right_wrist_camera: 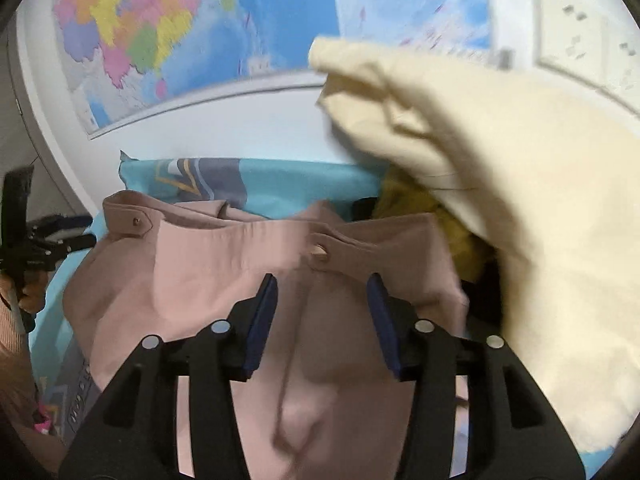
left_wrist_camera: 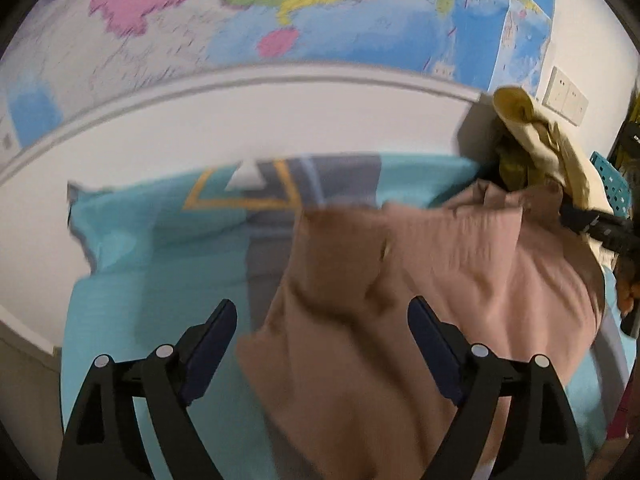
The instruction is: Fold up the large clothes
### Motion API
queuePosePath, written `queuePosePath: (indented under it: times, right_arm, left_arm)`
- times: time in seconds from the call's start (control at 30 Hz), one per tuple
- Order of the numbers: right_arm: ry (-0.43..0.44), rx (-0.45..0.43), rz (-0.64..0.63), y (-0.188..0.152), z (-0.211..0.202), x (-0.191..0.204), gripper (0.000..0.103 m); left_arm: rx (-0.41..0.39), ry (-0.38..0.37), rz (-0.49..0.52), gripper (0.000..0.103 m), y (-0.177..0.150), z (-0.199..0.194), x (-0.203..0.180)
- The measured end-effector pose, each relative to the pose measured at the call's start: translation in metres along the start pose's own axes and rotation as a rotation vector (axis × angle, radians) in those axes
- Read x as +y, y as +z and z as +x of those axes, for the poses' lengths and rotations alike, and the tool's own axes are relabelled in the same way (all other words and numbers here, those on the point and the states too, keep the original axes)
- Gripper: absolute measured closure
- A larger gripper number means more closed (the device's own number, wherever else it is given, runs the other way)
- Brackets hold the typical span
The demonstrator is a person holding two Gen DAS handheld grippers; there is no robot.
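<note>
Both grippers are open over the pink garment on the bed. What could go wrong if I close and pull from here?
1. The pink garment lies bunched, so the right gripper may pinch several layers and fold it crooked.
2. The cream garment heaped right beside it, perhaps overlapping its edge, could drag along.
3. The left gripper hovers over a rumpled flap; closing there may grab only a loose fold, not an edge.

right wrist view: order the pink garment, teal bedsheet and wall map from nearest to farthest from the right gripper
1. pink garment, directly under and between the open jaws of the right gripper.
2. teal bedsheet, just beyond the garment's far edge.
3. wall map, up on the wall behind the bed.
</note>
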State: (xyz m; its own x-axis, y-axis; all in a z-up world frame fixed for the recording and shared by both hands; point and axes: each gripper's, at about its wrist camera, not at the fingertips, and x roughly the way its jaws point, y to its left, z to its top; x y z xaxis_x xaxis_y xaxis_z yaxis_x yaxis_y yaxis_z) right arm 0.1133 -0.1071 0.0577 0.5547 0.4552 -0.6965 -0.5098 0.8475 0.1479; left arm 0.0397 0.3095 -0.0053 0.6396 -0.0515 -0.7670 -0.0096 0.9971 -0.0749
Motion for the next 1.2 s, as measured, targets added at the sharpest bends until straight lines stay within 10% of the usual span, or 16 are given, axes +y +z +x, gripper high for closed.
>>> queuePosePath:
  times: [0.27,0.53,0.73,0.83,1.03,1.2]
  right_arm:
    - [0.011,0.024,0.116,-0.06,-0.026,-0.022,0.015]
    - [0.148,0.072,0.194,-0.125,-0.027,-0.027,0.012]
    - [0.24,0.071,0.234,-0.116,-0.007,-0.024,0.085]
    - [0.298,0.044,0.242,-0.107,-0.032,-0.025,0.091]
    - [0.368,-0.053,0.182,-0.102,-0.122,-0.019,0.095]
    - [0.264,0.162,0.258,-0.142,-0.087,-0.041,0.09]
  left_arm:
    - [0.039,-0.16,-0.045,0.013,-0.063,-0.007,0.003]
    - [0.056,-0.203,0.043,0.011,-0.097,-0.001,-0.018]
    - [0.041,-0.226,-0.047,0.059,-0.095,0.011,-0.024]
    - [0.045,-0.293,-0.154,0.083,-0.092,-0.006,-0.005]
    - [0.012,-0.388,-0.235,0.087,-0.101,-0.059,0.009]
    - [0.115,-0.33,-0.255,0.081,-0.138,-0.033,0.012]
